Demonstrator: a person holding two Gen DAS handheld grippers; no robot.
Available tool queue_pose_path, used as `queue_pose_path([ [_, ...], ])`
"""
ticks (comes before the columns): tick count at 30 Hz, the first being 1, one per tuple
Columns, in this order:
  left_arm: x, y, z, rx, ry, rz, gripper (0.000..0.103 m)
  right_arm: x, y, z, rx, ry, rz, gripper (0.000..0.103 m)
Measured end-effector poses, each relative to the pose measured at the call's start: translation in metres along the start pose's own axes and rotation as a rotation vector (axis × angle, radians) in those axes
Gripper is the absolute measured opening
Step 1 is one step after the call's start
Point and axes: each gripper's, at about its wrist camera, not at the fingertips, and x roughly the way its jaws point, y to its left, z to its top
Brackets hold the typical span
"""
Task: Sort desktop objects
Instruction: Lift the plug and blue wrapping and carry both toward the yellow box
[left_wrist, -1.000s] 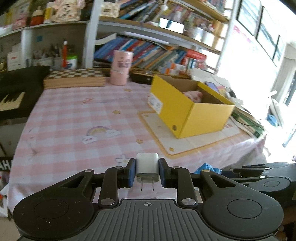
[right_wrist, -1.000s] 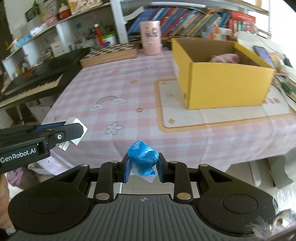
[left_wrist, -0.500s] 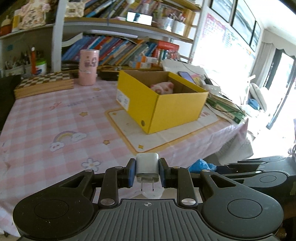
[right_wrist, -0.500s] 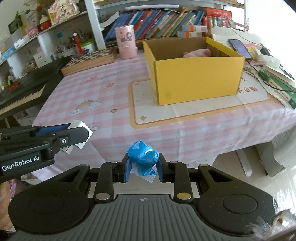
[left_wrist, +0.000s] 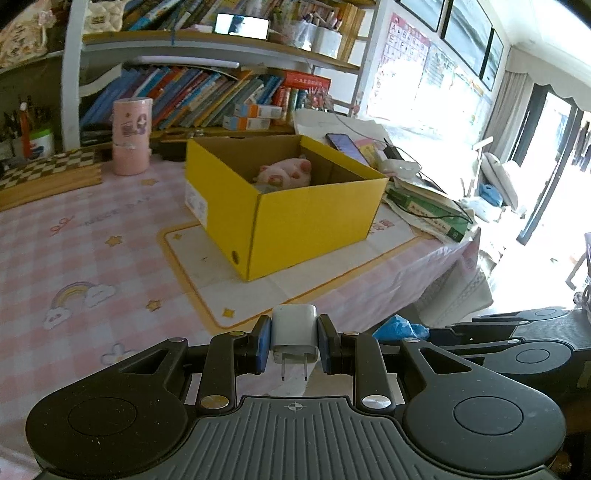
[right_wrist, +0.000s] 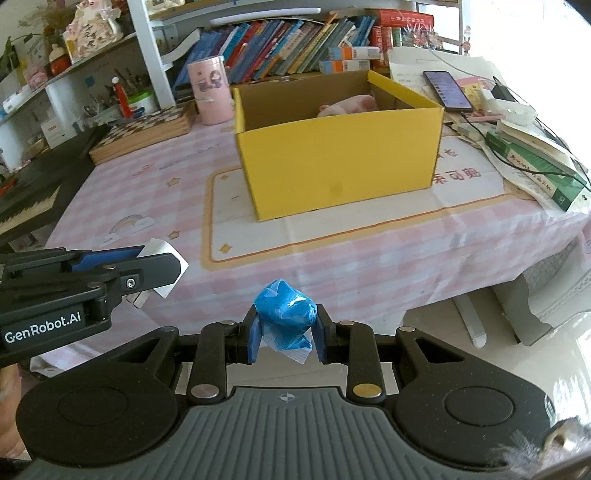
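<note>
My left gripper (left_wrist: 294, 341) is shut on a white plug charger (left_wrist: 294, 328), its two prongs pointing back toward the camera. My right gripper (right_wrist: 285, 328) is shut on a crumpled blue wrapper (right_wrist: 285, 314). Both hang over the table's near edge, side by side. An open yellow cardboard box (left_wrist: 295, 218) stands on a cream mat (left_wrist: 221, 273) ahead of them, with a pink plush toy (left_wrist: 286, 173) inside. In the right wrist view the same box (right_wrist: 340, 162) sits straight ahead, and the left gripper (right_wrist: 162, 267) with the charger (right_wrist: 162, 254) shows at the left.
A pink cylinder (left_wrist: 132, 140) and a chessboard box (left_wrist: 44, 177) stand at the table's back. Books, a phone (right_wrist: 447, 90) and cables pile up right of the box. A keyboard instrument (right_wrist: 26, 199) lies off the left edge. Bookshelves rise behind.
Both grippers have swung rightward along the table's near edge, so the yellow box now sits closer to the middle of each view. Both grips are unchanged.
</note>
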Motion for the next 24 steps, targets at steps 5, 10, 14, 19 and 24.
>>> queue_pose_path([
  [5,0.018,-0.014,0.008,0.006,0.011,-0.008,0.025,0.005,-0.021,0.009,0.007,0.013,-0.006,0.026],
  [10,0.035,-0.026,0.016,-0.002,0.017,-0.008,0.025,0.013,-0.041,0.019,-0.001,0.029,0.000,0.026],
  [14,0.049,-0.036,0.023,-0.009,0.014,-0.002,0.025,0.020,-0.060,0.028,-0.011,0.039,0.008,0.026],
  [19,0.064,-0.051,0.034,-0.008,0.000,0.009,0.025,0.027,-0.082,0.043,-0.029,0.037,0.023,0.026],
  [24,0.072,-0.063,0.053,-0.016,-0.061,0.026,0.025,0.028,-0.103,0.064,-0.044,-0.014,0.040,0.026],
])
